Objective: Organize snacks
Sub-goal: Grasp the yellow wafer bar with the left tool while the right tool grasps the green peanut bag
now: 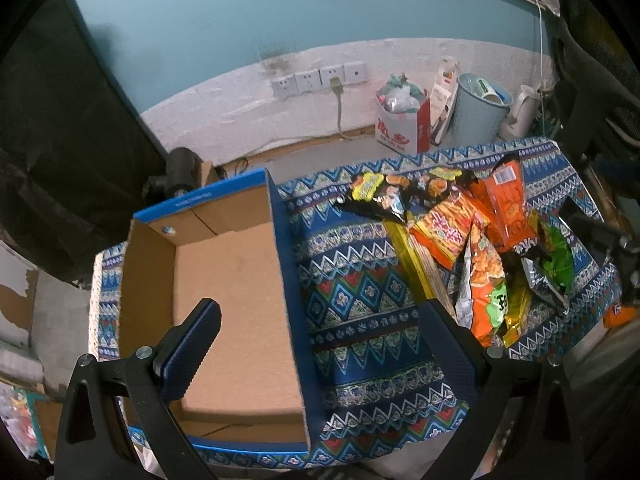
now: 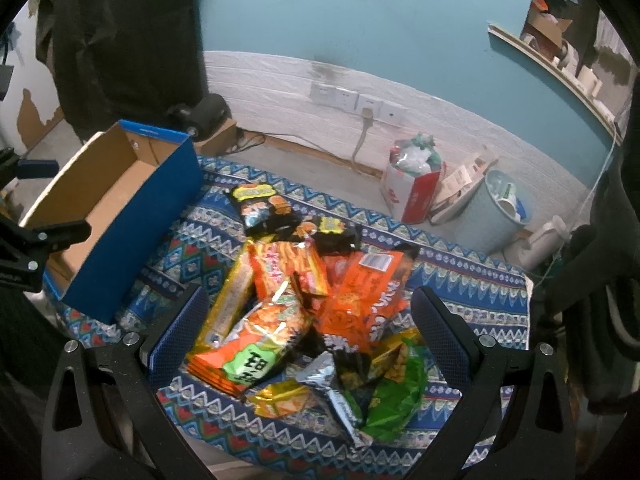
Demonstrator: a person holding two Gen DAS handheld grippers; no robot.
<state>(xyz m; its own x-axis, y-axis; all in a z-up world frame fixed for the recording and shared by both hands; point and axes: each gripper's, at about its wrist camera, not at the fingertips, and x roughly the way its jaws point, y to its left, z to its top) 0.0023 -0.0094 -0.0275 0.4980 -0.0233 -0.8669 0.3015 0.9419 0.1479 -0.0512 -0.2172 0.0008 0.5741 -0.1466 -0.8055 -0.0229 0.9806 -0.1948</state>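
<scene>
Blue ribbed pads line both of your claws, and both stand spread wide with nothing between the fingers. Your left claw (image 1: 320, 344) hangs above the near edge of the tabletop, one finger over the cardboard box (image 1: 224, 280) and the other beside the snack pile (image 1: 472, 240). Your right claw (image 2: 308, 328) hovers straight over that pile (image 2: 312, 304).

Only the left wrist view looks down into the box and shows its bare brown floor and blue outer walls. The right wrist view sees the same box (image 2: 120, 208) from the side, to the left of the snacks, and catches the tip of your left claw (image 2: 44, 200) at its near end. It also shows the packets more fully: two black bags (image 2: 264, 208) at the far end, a long yellow packet (image 2: 232, 296), several orange bags (image 2: 360, 292), one orange bag with a green label (image 2: 248, 352), and a green and silver bag (image 2: 380, 392) nearest you. They lie heaped and overlapping.

A blue patterned cloth (image 1: 360, 312) covers the tabletop. Behind it runs a teal wall (image 2: 360, 20) with white lower panelling, a row of sockets (image 1: 320, 78), a red and white bag of rubbish (image 1: 402, 120), a pale bin (image 1: 480, 108) and a white kettle (image 1: 522, 110).
</scene>
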